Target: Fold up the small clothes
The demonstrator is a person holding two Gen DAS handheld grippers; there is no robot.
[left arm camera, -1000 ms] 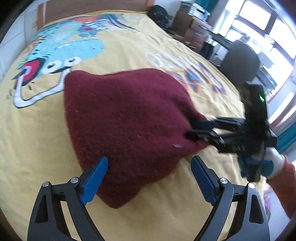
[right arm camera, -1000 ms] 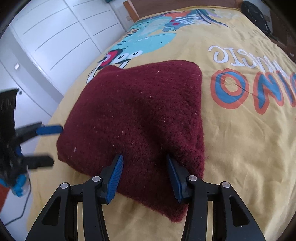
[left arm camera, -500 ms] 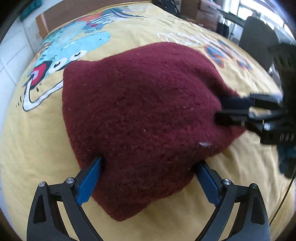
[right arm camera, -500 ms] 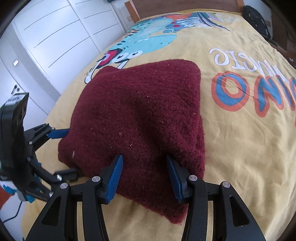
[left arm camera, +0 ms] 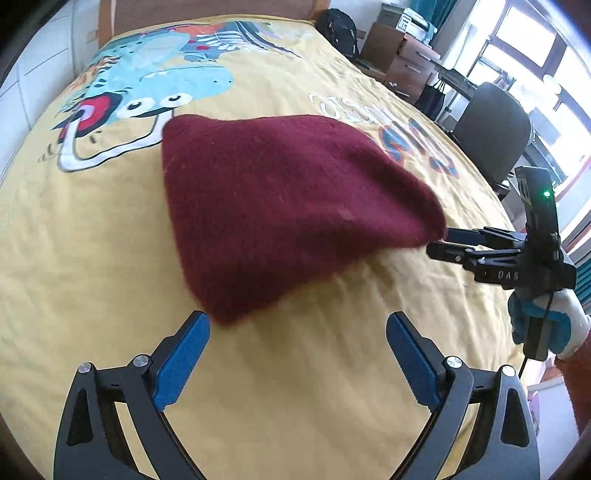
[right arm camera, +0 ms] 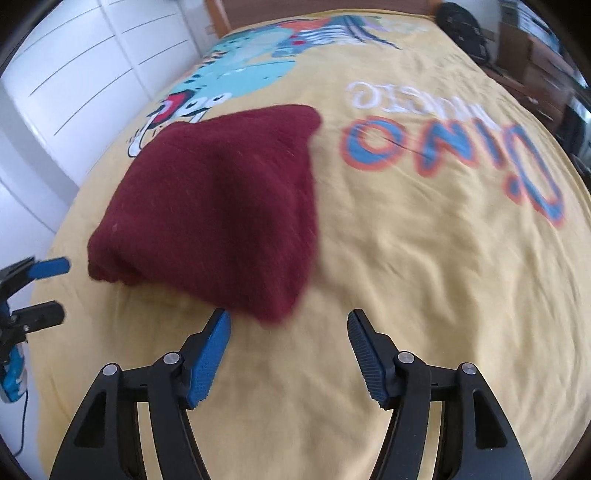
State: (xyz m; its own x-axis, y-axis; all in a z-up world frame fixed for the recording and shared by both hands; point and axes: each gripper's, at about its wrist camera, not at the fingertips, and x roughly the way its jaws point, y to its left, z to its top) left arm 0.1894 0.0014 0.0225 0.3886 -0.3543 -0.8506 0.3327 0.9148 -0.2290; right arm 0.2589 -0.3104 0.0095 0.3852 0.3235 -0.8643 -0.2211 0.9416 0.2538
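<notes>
A dark red knitted garment [left arm camera: 280, 206] lies folded into a thick bundle on the yellow bedspread [left arm camera: 110, 280]; it also shows in the right wrist view [right arm camera: 218, 206]. My left gripper [left arm camera: 299, 339] is open and empty, just short of the bundle's near corner. My right gripper [right arm camera: 288, 336] is open and empty, just short of the bundle's near edge. In the left wrist view the right gripper [left arm camera: 439, 243] sits at the bundle's right corner. In the right wrist view the left gripper [right arm camera: 48, 288] sits left of the bundle.
The bedspread carries a blue cartoon dinosaur print [left arm camera: 155, 92] and large lettering [right arm camera: 443, 140]. White wardrobe doors [right arm camera: 74, 74] stand on the left of the bed. A dark office chair [left arm camera: 495, 133], cardboard boxes [left arm camera: 399, 55] and a black bag [left arm camera: 338, 31] stand beyond the bed.
Both grippers have drawn back from the garment. The right gripper was pinching its edge and has opened and let go. The left gripper, open around the corner, has pulled clear.
</notes>
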